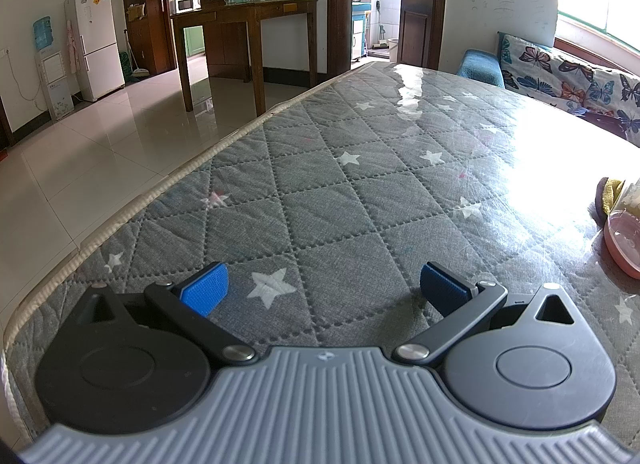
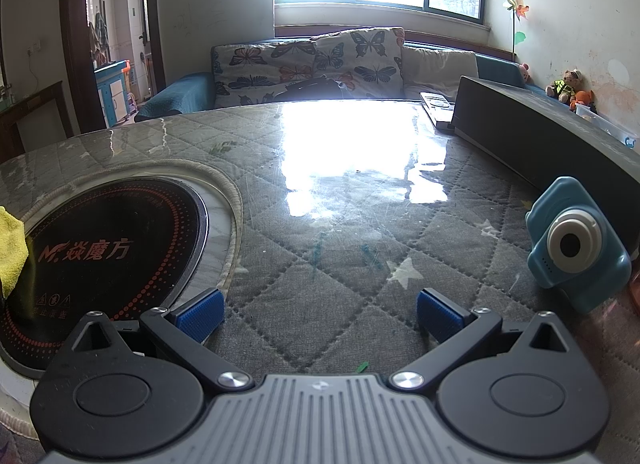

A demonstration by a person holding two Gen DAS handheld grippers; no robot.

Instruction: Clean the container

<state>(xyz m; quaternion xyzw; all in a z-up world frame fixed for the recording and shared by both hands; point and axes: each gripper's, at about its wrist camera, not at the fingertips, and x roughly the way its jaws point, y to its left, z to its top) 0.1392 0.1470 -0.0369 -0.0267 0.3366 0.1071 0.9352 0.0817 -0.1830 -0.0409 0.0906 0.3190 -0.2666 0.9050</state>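
A: What do you see around the left gripper (image 1: 324, 288)?

B: Its blue-padded fingers (image 1: 206, 290) are spread wide and hold nothing. Under them lies the grey quilted table cover with white stars (image 1: 320, 192), under a clear shiny sheet. In front of it the surface is bare until the far edge.

A: And the container?

B: A pink translucent plastic container (image 1: 624, 242) is at the right border of the left wrist view, only partly visible, well apart from the gripper. Just behind it is a yellow cloth (image 1: 614, 190). I cannot tell if they touch.

A: What about the right gripper (image 2: 320, 314)?

B: It is also spread wide and empty. To its left a round black induction cooktop with red characters (image 2: 108, 248) sits in a round cut-out of the cover, and the left finger is just beside its rim. A yellow cloth lies on the cooktop at the left border. To the right a small blue toy camera with a white lens ring (image 2: 576, 250) stands upright, near the right finger. Behind it a long dark box (image 2: 540, 132) runs along the right side.

A: Where is open room?

B: Straight ahead, the middle of the table is bare. On the left side the table's cream piped edge (image 1: 132, 212) curves, with white tiled floor (image 1: 100, 136) beyond it. At the far side is a sofa with butterfly-print cushions (image 2: 304, 60).
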